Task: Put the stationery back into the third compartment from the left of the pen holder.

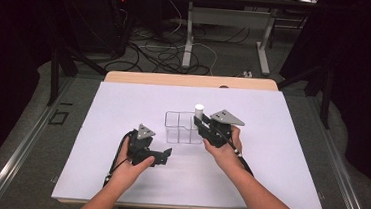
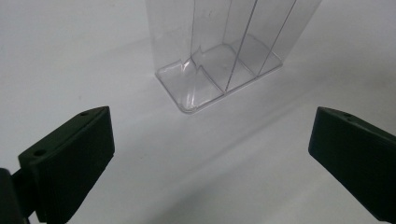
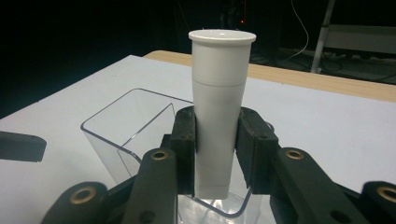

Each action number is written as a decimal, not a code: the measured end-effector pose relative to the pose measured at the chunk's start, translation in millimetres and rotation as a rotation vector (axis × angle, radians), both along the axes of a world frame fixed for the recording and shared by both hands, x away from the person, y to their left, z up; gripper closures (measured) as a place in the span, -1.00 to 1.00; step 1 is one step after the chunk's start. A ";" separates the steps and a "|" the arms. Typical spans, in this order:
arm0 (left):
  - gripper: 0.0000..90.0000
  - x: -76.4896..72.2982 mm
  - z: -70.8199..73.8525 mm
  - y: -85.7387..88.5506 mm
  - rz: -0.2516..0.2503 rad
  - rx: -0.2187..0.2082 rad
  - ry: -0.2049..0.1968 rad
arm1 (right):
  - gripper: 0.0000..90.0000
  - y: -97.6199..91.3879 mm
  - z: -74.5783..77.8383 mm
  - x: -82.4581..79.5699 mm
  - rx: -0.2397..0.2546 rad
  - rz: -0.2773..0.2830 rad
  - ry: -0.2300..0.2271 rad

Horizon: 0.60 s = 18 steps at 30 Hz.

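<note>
A clear plastic organizer box (image 1: 180, 127) with inner dividers stands in the middle of the white sheet (image 1: 123, 109). My right gripper (image 1: 203, 124) is shut on an upright white tube (image 1: 198, 110) at the box's right end. In the right gripper view the tube (image 3: 219, 116) sits clamped between the two pads (image 3: 185, 140), its lower end over the box's open top (image 3: 130, 121). My left gripper (image 1: 162, 155) rests low on the sheet, in front and left of the box, open and holding nothing. The left gripper view shows the box's base (image 2: 219, 74) beyond its wide-apart jaws.
The white sheet covers a wooden table whose far edge (image 1: 190, 80) shows. Beyond lie floor cables (image 1: 162, 52) and the legs of another table (image 1: 189, 34). Dark frame bars (image 1: 54, 74) stand at both sides.
</note>
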State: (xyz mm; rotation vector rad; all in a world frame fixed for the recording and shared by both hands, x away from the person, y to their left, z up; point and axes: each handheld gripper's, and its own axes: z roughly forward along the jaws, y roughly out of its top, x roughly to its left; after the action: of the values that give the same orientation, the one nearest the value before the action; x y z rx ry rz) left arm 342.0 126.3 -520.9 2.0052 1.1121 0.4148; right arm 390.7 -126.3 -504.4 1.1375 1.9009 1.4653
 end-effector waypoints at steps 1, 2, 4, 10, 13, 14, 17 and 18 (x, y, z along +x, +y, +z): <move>-0.99 0.1 0.0 0.1 -0.001 0.000 0.000 | 0.55 0.5 -0.7 0.2 -0.007 0.002 0.005; -0.99 0.2 -0.1 0.2 -0.002 -0.001 0.000 | 0.55 1.2 -1.6 0.6 -0.011 0.002 0.003; -0.99 0.5 -0.8 0.3 -0.001 0.006 -0.001 | 0.55 2.2 -3.0 1.6 -0.019 0.005 0.007; -0.99 1.0 -2.3 0.9 -0.002 0.005 0.006 | 0.55 4.6 -8.1 4.4 -0.036 -0.001 0.029; -0.99 1.3 -1.9 1.7 -0.002 0.008 0.006 | 0.55 4.5 -9.2 5.1 -0.046 -0.002 0.028; -0.99 1.4 -1.9 1.7 -0.002 0.008 0.007 | 0.55 4.5 -9.2 5.2 -0.044 -0.005 0.029; -0.99 1.5 -2.2 1.7 -0.003 0.013 0.009 | 0.54 3.8 -9.0 5.3 -0.045 -0.007 0.036; -0.99 1.4 -2.3 1.6 -0.002 0.011 0.011 | 0.54 3.3 -8.6 4.9 -0.047 -0.006 0.040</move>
State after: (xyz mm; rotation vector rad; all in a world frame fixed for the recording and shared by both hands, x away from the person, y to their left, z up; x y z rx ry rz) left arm 343.4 127.9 -523.2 2.0206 1.1169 0.4103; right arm 395.6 -123.1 -513.0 1.1575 1.9471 1.3968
